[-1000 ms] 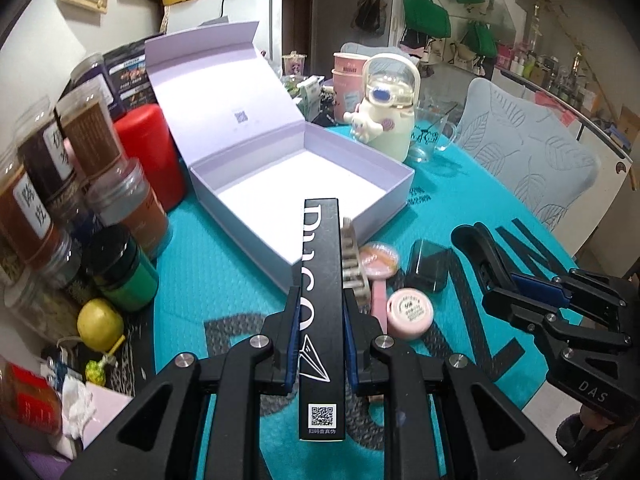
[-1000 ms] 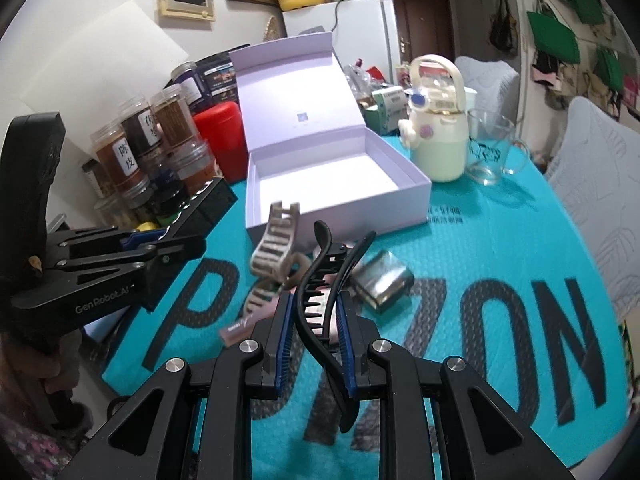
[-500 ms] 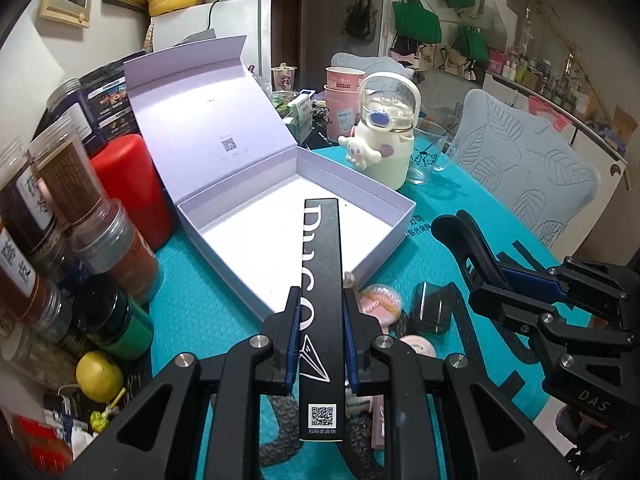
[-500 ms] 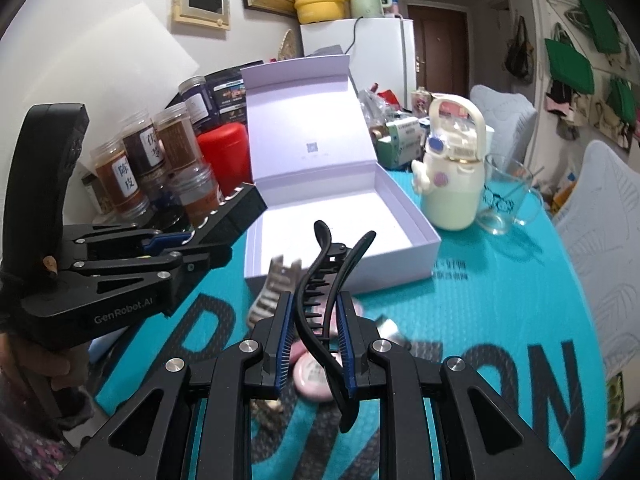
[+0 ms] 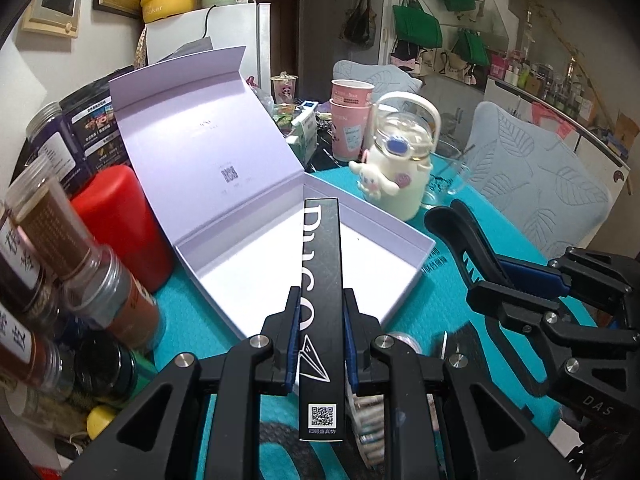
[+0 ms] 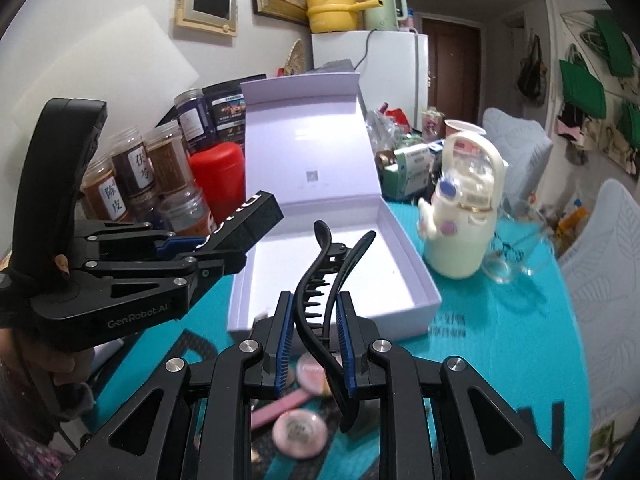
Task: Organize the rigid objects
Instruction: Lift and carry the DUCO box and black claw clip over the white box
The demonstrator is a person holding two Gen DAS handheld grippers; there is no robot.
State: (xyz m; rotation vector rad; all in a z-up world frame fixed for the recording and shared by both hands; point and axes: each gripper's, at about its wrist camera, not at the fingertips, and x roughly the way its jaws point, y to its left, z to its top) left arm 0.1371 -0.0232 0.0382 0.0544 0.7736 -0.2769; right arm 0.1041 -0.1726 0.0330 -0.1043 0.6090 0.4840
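The left claw [image 5: 320, 332] pinches a stiff, light-looking black carton [image 5: 321, 280] mid-length, while the right claw [image 6: 313, 340] clamps a springy, probably slippery hair clip [image 6: 326, 280] across its teeth.

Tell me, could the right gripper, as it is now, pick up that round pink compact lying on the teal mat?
Probably not yet. The right gripper already has its jaws shut on the black hair clip, so nothing more fits between them. The pink compact lies uncovered just below it, so the way is free once the clip is dropped.

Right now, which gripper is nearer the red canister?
Left. The left gripper, holding the black box, is just in front of the red canister; the right gripper sits farther back, before the white box.
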